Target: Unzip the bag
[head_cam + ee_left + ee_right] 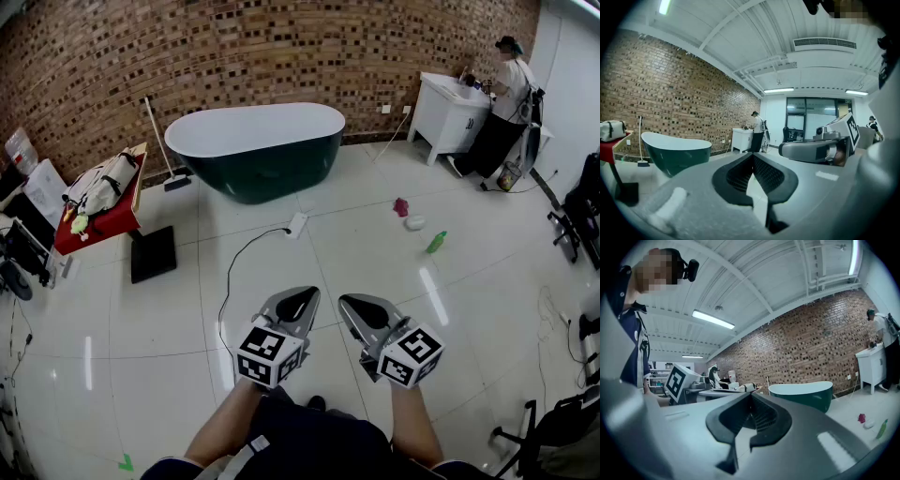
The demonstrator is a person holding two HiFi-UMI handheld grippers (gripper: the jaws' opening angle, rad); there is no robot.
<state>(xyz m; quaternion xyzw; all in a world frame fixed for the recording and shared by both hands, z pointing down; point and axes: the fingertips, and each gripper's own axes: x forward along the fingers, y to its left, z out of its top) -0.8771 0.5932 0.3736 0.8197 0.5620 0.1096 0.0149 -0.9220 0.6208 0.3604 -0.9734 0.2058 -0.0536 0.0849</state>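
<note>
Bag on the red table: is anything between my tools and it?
Nothing tall. Between the left tool, the right tool and the bag lies open floor, crossed only by a black cable; a black plate sits by the table.

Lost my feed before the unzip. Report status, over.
Left gripper and right gripper shut, empty, held over floor. Bag on red table, far left, untouched. Cable on floor ahead.

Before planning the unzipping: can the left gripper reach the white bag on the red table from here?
Probably not yet: the left gripper, shut, is over the floor mid-room, while the bag lies far off on the red table. The way across looks free.
</note>
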